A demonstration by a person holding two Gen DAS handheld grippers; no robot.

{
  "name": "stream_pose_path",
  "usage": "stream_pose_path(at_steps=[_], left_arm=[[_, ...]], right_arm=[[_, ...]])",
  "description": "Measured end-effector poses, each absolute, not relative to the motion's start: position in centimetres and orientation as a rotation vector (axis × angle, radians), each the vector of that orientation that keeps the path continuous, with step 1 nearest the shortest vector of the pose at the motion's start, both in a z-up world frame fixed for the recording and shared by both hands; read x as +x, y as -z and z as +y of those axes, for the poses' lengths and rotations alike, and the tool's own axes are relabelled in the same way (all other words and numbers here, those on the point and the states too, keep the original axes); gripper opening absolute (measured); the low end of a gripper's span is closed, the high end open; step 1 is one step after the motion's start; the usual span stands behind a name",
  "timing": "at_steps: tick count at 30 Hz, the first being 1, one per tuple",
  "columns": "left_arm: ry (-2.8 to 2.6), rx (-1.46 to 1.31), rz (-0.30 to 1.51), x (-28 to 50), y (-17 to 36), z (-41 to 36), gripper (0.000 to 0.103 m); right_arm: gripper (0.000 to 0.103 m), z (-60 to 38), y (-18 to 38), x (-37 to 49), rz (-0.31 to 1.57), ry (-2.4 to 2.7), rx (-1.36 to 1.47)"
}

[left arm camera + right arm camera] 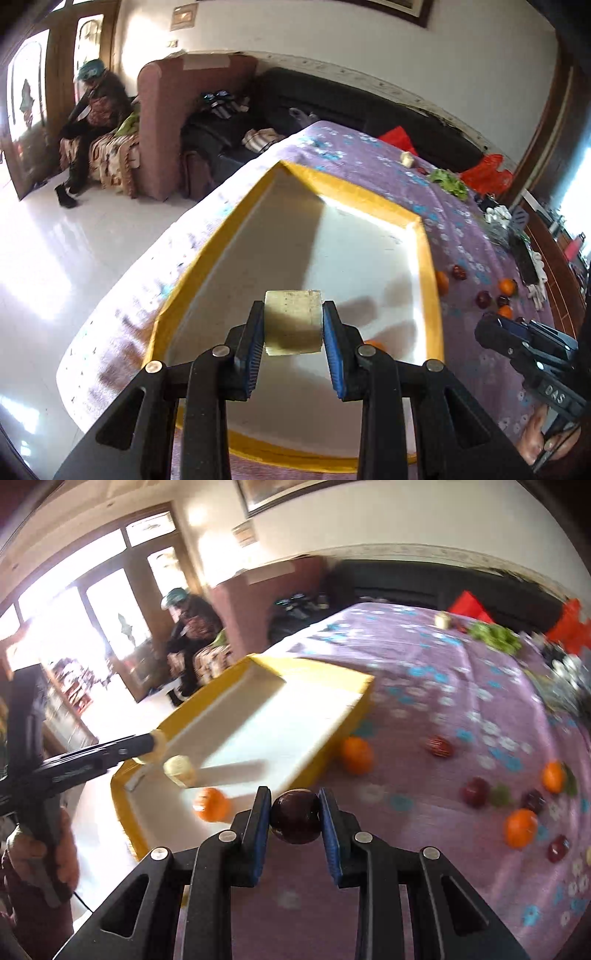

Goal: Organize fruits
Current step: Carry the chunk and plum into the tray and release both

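My left gripper (294, 325) is shut on a pale yellow fruit chunk (293, 317) and holds it above the white tray with a yellow rim (430, 258). An orange (373, 345) lies in the tray's near corner. In the right wrist view my right gripper (295, 814) is shut on a dark red round fruit (295, 816), just off the tray's (321, 755) near right side. That view shows the left gripper (153, 743) over the tray's left rim, with a second pale chunk (180, 770) and the orange (211, 804) inside. The right gripper (491, 328) also shows at the left view's right edge.
Loose oranges (356, 755) (521, 827) and dark red fruits (439, 746) (476, 792) lie on the purple flowered cloth (424, 686) right of the tray. Leafy greens (495, 635) and red bags (469, 605) sit at the far end. A person (188, 624) sits on a sofa beyond the table's left edge.
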State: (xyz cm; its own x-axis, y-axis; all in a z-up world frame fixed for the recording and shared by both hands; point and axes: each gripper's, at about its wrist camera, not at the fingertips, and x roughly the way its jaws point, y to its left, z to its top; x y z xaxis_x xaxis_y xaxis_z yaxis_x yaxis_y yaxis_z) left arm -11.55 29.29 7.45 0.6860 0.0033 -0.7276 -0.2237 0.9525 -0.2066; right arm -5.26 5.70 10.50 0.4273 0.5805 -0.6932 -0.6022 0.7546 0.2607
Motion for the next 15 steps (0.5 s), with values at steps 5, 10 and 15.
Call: stream_pose_path(at_steps=[5,10,15], left_arm=[[-0.156,-0.317,0.824,-12.0,-6.4,31.0,0.029],[-0.158,-0.312,0.828,-12.1,-5.8,31.5,0.029],[-0.17,-0.319,0.852,-11.9,-5.0,31.9,0.029]], right_arm=[[0.03,9.9,-9.8,-6.7,0.879,-0.81,-0.077],[0.03,13.3,-8.4,-7.6,0.92,-0.854,-0.122],[0.03,15.3,-7.2,-8.2,0.955,-0.88,-0.153]])
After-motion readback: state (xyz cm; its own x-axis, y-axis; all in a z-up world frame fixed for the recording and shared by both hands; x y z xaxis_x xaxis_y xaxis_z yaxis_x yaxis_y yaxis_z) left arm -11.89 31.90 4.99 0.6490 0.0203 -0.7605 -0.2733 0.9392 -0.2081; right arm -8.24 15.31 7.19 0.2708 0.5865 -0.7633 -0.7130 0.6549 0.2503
